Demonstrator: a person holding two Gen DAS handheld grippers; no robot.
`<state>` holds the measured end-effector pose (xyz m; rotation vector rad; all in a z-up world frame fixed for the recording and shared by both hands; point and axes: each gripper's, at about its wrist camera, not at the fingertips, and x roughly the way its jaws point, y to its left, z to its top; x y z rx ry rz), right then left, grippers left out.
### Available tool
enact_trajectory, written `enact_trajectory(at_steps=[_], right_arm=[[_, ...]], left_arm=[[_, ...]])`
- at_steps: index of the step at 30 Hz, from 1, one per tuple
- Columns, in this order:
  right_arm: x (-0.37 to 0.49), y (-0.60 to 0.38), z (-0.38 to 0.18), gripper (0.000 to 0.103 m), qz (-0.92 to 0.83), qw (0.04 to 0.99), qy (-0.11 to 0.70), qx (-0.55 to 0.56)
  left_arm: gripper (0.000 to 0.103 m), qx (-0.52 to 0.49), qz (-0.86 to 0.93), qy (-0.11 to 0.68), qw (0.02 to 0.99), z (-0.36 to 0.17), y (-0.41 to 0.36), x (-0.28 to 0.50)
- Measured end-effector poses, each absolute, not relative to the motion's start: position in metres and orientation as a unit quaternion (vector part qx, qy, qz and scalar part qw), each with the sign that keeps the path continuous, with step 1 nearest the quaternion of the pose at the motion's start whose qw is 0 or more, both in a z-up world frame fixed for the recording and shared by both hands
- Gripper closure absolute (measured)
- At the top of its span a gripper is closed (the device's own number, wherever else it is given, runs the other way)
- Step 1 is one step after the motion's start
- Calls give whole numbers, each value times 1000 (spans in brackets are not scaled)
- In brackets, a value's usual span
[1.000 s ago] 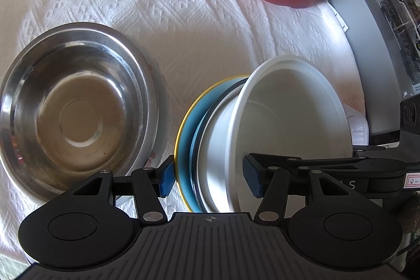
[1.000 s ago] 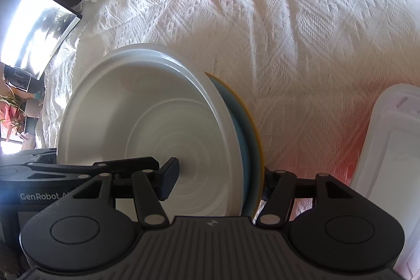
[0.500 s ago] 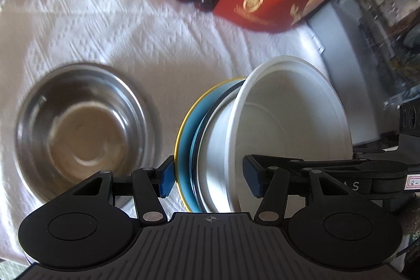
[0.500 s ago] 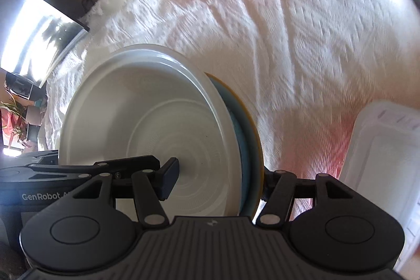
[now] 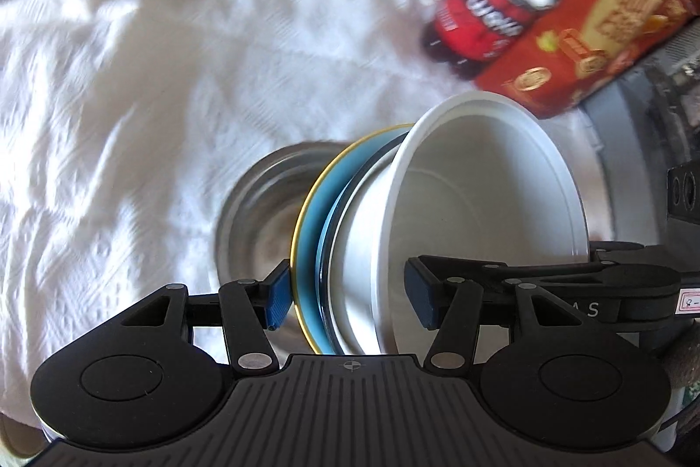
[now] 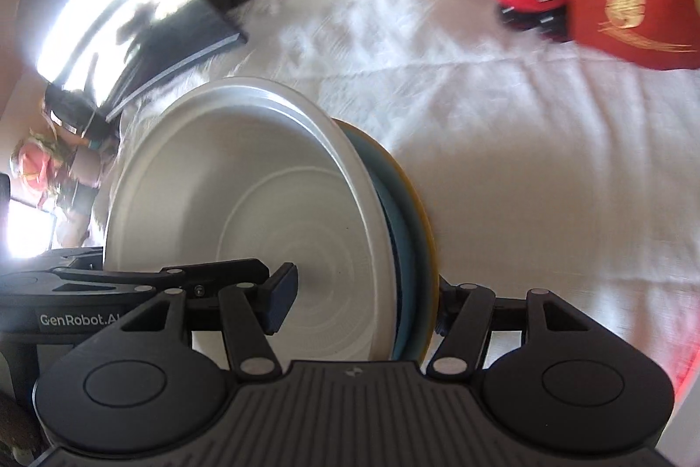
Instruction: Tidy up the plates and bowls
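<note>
A stack of dishes is held on edge above the white cloth: a white bowl (image 5: 490, 195), a dark-rimmed dish (image 5: 332, 248) and a blue plate with a yellow rim (image 5: 310, 230). My left gripper (image 5: 350, 298) is shut on the stack, one pad behind the blue plate and the other inside the white bowl. From the opposite side my right gripper (image 6: 361, 309) is shut on the same stack; its left pad is inside the white bowl (image 6: 262, 204) and its right finger is hidden behind the yellow-rimmed plate (image 6: 415, 222). A steel bowl (image 5: 258, 222) lies on the cloth behind the stack.
A red and black toy figure (image 5: 490, 20) and a red box (image 5: 586, 47) stand at the far edge of the white cloth (image 5: 153, 117). A grey appliance (image 5: 634, 143) is at the right. In the right wrist view a dark glossy panel (image 6: 144, 29) lies beyond the cloth's left edge.
Both grippers have lifted and carried the stack across the cloth. The steel bowl now looks smaller and sits behind the stack instead of to its left. The toy and box have come into view.
</note>
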<state>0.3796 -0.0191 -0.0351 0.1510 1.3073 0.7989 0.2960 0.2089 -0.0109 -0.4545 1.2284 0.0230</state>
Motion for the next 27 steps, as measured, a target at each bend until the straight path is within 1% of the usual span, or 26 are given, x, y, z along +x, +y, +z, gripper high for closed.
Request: enact_trajectory(at_steps=[3,5,6,7,11,13,20,24,27], right_arm=[[379,7,-56,42,357,705,610,57],[380,18,-69,43,348,696,626,52],[379,23,-75,42,345,693,631,49],[379,26,-79,42,341,691,635,46],[371,41,-74,41,326,724,608,1],[370,43,-75,41,309,730,609,0],[369,36,-74,41,307,726,615,14],[367,32,-64,41,308,737,602,10],[364,29,-54,41,306,749,588,5]], left_arm=[[45,-223,16,586,779,-33,223,297],[45,-204,21,586,784,-39,226,296],[47,-186,24,581,792,-38,226,294],[52,-180,12,570,802,-36,226,293],[52,-165,1,556,814,-28,227,294],[53,-162,0,554,817,-28,227,293],[57,-223,-3,548,806,-30,244,287],[57,-257,-2,541,801,-32,252,286],[59,-287,0,531,797,-34,258,283]])
